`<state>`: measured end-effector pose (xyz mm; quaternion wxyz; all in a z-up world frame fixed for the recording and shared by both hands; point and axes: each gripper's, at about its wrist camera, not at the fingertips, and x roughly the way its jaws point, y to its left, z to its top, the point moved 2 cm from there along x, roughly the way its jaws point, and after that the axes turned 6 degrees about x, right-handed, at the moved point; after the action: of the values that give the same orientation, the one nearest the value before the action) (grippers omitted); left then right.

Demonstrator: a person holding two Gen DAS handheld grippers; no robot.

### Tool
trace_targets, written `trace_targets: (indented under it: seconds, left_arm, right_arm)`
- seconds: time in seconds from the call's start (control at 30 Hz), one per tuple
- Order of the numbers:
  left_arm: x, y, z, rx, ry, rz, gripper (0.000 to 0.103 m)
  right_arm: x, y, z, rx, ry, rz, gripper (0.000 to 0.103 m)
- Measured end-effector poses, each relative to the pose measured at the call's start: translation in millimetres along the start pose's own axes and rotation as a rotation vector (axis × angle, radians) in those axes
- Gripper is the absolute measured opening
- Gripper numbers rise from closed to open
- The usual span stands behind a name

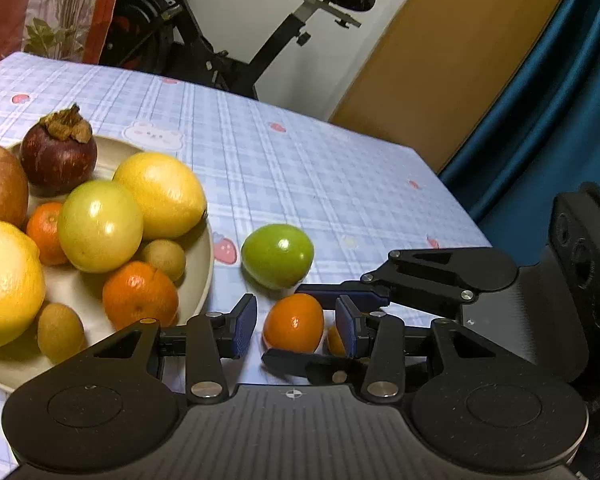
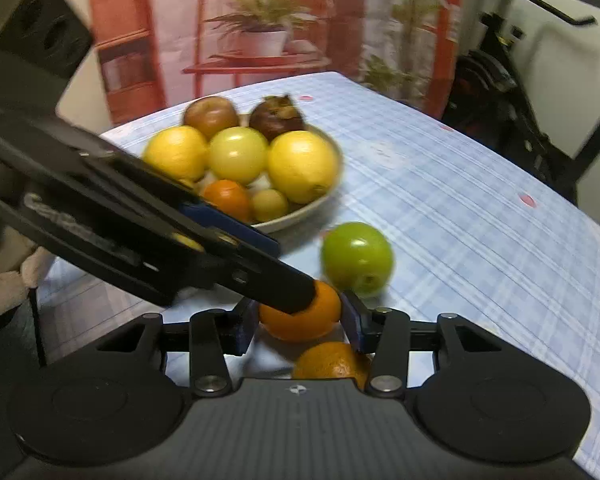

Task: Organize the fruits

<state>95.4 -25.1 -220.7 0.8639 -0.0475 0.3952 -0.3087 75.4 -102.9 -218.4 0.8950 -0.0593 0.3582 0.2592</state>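
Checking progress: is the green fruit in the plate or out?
Out. The green fruit lies on the tablecloth, just beside the plate's rim.

Checked tablecloth [image 1: 300, 160] bears a fruit plate [image 1: 204, 264], green apple [image 1: 278, 256], two oranges [image 1: 294, 322]

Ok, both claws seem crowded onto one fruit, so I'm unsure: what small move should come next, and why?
Probably back the left claw away. Both it and the right claw straddle the same orange, the left's pads clear of it, so one claw should close alone and carry it to the plate.
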Motion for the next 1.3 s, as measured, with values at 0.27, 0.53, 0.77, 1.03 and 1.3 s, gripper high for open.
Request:
trace_targets:
  seconds: [0.27,0.53,0.77,1.03,1.3]
  left_arm:
    - [2.3,0.9,-9.9,-0.002,0.052,0.009,0.046]
    - [1.2,6.3,-14.4,-0.035,0.058,0.000,0.046]
    - [0.4,5.0,-14.4,-0.033,0.027,-0.015,0.039]
    - [-35.9,16.8,1.1,-0.070,-0.167,0.023,0.039]
    - [-60.8,53.1,19.7,-0.180,-0.316,0.104,0.040]
  right_arm:
    - [5.0,15.3,-2.4,-0.096,-0.002,0.012,0.046]
    - [6.4,16.2,-4.3,-0.112,0.012,-0.003,0.048]
    - [5.4,18.7,-2.7,-0.128,0.042,-0.020,0.046]
    - [-9.7,27.1,24.9,-0.203,-0.035,-0.049,0.046]
    - [11.7,49.1,80.5,-0.346,-0.101,-0.051,0.046]
